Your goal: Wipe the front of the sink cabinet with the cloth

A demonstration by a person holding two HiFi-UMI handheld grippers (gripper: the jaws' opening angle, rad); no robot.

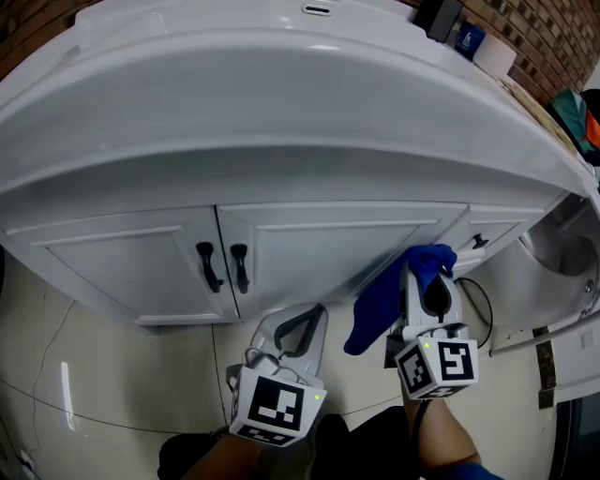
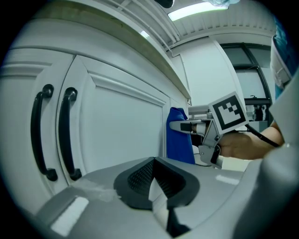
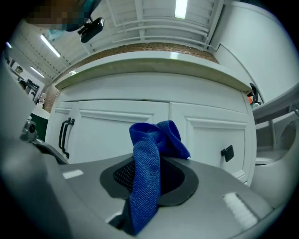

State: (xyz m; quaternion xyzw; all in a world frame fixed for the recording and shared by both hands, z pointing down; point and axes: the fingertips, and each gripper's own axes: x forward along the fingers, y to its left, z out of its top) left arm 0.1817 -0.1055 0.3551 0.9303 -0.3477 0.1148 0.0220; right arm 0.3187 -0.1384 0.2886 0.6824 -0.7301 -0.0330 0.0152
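Right claw (image 3: 148,179) clamped on blue microfibre cloth (image 3: 145,154), bunched end leading. White panelled cabinet front (image 3: 210,140) dead ahead, near, apparently not touching. Left claw (image 2: 156,183) closed, empty, further back.

Ceiling strip lights (image 3: 181,8) shine evenly; fisheye views bend and darken at blurred edges.

Head view looks steeply down; both gripper views face the same sink cabinet (image 1: 309,248) closely.
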